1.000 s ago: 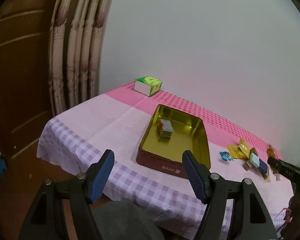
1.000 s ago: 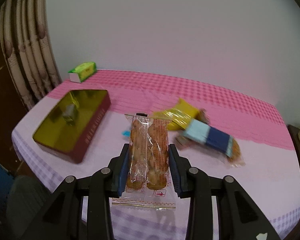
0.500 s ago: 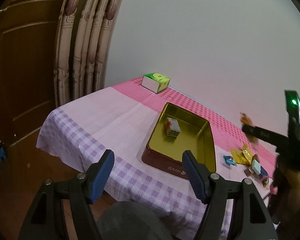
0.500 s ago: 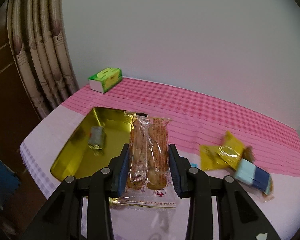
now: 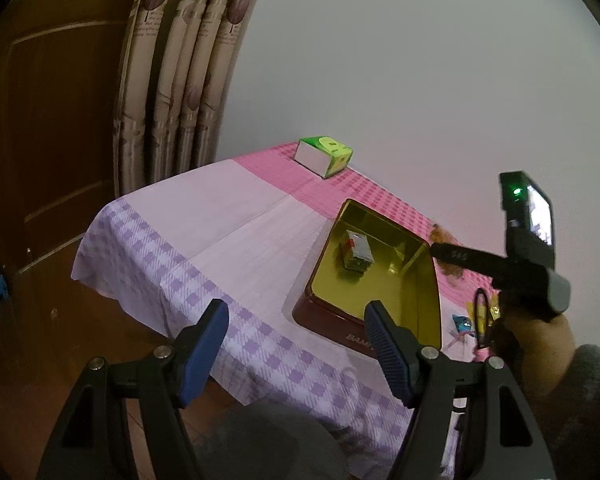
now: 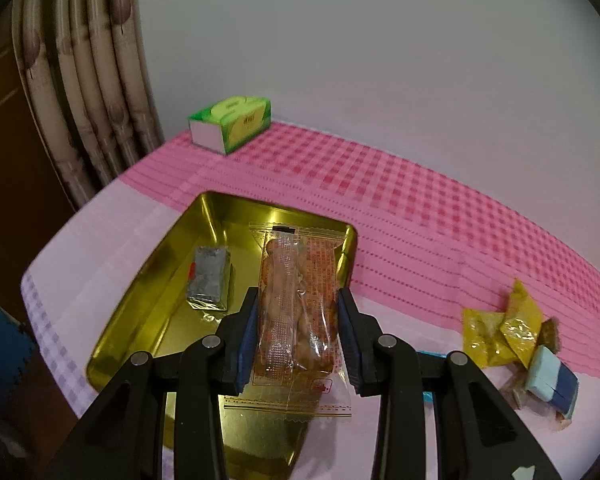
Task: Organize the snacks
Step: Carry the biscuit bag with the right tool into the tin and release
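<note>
Crinkly clear packet [image 6: 298, 300] over rectangular gold tin [image 6: 172, 280].

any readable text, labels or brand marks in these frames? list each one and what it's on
"BAM": start of a brand word on the dark red side of the gold tin; the left gripper's finger hides the rest.
Red print on the clear snack packet held in the right gripper: too small to read.
Mark on the green tissue box: blurred, unreadable.
Silver packet in the tin: a red patch, no legible text.
</note>
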{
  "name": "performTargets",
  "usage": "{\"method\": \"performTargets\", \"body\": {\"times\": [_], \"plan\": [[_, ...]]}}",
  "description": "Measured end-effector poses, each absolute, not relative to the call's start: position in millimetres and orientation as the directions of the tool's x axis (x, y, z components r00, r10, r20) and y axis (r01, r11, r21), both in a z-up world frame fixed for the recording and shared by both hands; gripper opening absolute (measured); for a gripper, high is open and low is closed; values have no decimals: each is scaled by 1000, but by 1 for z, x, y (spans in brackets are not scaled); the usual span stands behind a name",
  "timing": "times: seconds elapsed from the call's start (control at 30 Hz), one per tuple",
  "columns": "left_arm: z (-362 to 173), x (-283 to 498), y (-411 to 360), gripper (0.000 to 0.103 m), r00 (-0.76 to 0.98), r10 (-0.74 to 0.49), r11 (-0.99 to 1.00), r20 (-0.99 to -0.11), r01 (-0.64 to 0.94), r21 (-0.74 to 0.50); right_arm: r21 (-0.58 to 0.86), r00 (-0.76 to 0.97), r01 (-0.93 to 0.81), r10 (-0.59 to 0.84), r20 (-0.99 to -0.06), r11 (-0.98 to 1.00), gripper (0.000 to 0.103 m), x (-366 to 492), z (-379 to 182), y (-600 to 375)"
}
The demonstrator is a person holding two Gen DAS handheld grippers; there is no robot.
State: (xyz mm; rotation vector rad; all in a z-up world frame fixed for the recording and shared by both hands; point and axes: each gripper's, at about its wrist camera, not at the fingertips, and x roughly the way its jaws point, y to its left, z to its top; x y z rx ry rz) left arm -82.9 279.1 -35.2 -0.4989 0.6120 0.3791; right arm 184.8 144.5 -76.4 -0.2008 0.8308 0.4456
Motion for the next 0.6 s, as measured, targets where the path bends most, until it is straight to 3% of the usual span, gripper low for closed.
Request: {"method": "performTargets", "body": {"times": [0.6], "plan": [[-43, -79, 292, 72, 745, 162, 792, -647, -489, -366, -66, 505, -493, 223, -834, 868, 34, 220, -130, 203]]}}
